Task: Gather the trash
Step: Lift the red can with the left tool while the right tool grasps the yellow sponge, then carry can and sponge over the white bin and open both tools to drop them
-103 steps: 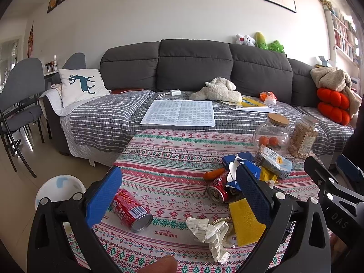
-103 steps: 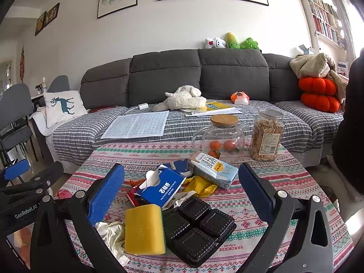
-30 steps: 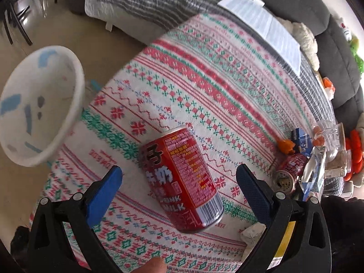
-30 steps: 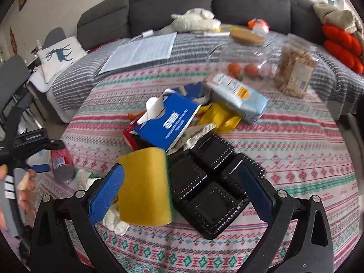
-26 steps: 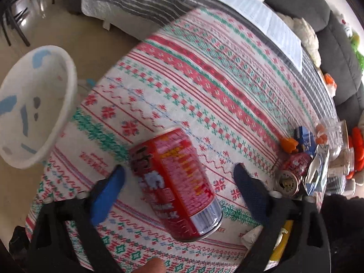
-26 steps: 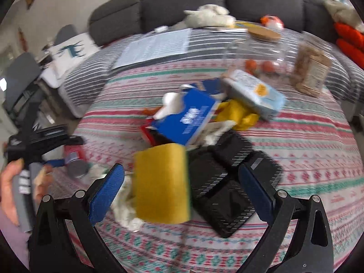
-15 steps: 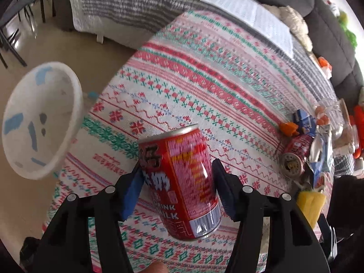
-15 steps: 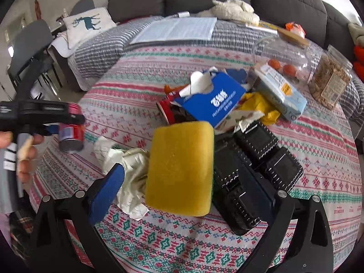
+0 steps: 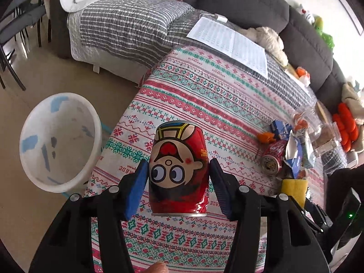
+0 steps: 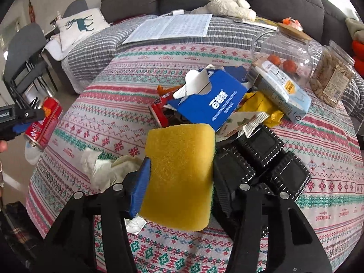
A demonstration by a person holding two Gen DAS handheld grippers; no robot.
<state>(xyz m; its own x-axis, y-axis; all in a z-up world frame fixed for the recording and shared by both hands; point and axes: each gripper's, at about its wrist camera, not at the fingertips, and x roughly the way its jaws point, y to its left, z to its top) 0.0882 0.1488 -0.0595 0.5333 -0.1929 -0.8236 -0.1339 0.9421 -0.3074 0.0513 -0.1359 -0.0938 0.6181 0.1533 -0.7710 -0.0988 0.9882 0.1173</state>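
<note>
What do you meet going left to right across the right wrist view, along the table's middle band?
Red can in the left gripper → crumpled paper → yellow sponge → black tray.

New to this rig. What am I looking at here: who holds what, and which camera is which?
There is no robot arm: a person carries a hand-held clamp in each hand, and each clamp has a fisheye camera looking along its two fingers.

Left view: the left tongs, whose jaws have just been closing, grip a red can above the table, with a white bin on the floor beside it.

Right view: the right tongs, also just closing, clamp a yellow sponge. The left clamp and its can show at that picture's left edge.

Also on the table: a blue box, a black tray, crumpled paper, a carton, a second can and two jars.
</note>
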